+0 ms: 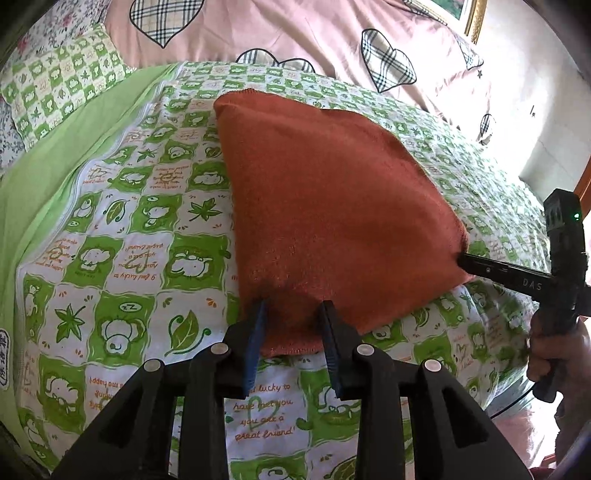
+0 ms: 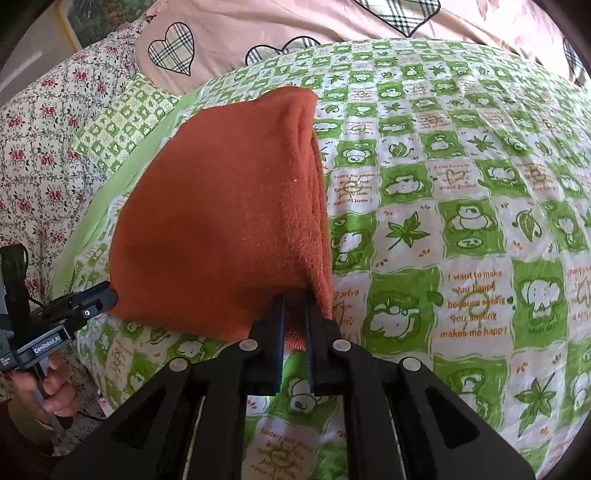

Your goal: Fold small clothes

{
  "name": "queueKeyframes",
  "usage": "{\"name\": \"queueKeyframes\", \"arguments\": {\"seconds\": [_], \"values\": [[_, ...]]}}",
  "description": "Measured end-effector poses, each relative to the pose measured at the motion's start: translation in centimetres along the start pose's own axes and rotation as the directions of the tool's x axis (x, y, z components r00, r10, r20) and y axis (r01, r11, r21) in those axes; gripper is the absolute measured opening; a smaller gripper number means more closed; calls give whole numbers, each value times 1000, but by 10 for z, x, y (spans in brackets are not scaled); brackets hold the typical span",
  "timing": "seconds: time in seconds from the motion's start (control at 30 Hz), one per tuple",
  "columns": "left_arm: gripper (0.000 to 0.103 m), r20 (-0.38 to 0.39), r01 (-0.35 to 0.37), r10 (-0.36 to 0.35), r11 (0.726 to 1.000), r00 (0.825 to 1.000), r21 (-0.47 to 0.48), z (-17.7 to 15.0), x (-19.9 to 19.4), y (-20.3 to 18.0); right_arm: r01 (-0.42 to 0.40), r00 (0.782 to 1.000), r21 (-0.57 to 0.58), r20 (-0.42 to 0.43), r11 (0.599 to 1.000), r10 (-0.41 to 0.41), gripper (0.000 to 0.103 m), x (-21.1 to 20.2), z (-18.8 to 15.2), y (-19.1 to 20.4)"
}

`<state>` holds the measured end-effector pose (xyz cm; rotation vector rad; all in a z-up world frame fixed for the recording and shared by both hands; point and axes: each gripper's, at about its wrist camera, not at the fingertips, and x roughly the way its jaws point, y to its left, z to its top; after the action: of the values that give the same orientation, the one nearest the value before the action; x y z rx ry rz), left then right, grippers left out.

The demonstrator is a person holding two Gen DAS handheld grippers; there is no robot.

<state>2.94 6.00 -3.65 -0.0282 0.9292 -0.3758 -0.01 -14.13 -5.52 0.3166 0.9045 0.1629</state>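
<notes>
Left claw: while its jaws stand apart on either side of the near left corner of the cloth, the left claw [image 1: 293,306] is released; the blue pads do not press the fabric, though the corner lies between them.
Right claw: the right claw [image 2: 294,301] is clenched on the near right corner of the cloth, jaws almost together with the edge pinched between them.
Step in hand (judged): a fold has been laid over and the corners are being let go, left one first.
How to do it well (judged): the left claw should draw straight back along its own line so neither pad drags the corner. The right claw should hold until the near edge sits square on the layer beneath, then let go without lifting. A sideways tug would skew the stacked layers.
Cloth: rust-orange towel-like cloth [image 1: 332,192], nappy surface, no print. It is folded into layers; the right wrist view shows the stacked edges along its right side.
Position: it lies flat on the bed cover [image 1: 122,236], a green-and-white check with cartoon animals and leaves, far edge toward the pink heart-print bedding [image 1: 295,33].
Risk (judged): the soft bed gives underneath, so edges may creep.
</notes>
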Motion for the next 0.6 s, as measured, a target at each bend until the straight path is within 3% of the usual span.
{"name": "queueKeyframes", "arguments": {"seconds": [0.43, 0.5, 0.57, 0.6], "values": [[33, -22, 23, -24, 999, 999, -22, 4, -14, 4, -13, 1000, 45, -17, 999, 14, 11, -15, 5, 3], [38, -15, 35, -36, 999, 999, -31, 16, -18, 11, -22, 1000, 38, 18, 999, 22, 15, -26, 16, 5], [49, -8, 38, -39, 998, 999, -53, 32, -16, 19, -29, 999, 43, 43, 999, 27, 36, -30, 30, 3], [56, -2, 44, -44, 996, 999, -77, 43, -13, 27, -33, 998, 47, 57, 998, 30, 40, -29, 41, 2]]}}
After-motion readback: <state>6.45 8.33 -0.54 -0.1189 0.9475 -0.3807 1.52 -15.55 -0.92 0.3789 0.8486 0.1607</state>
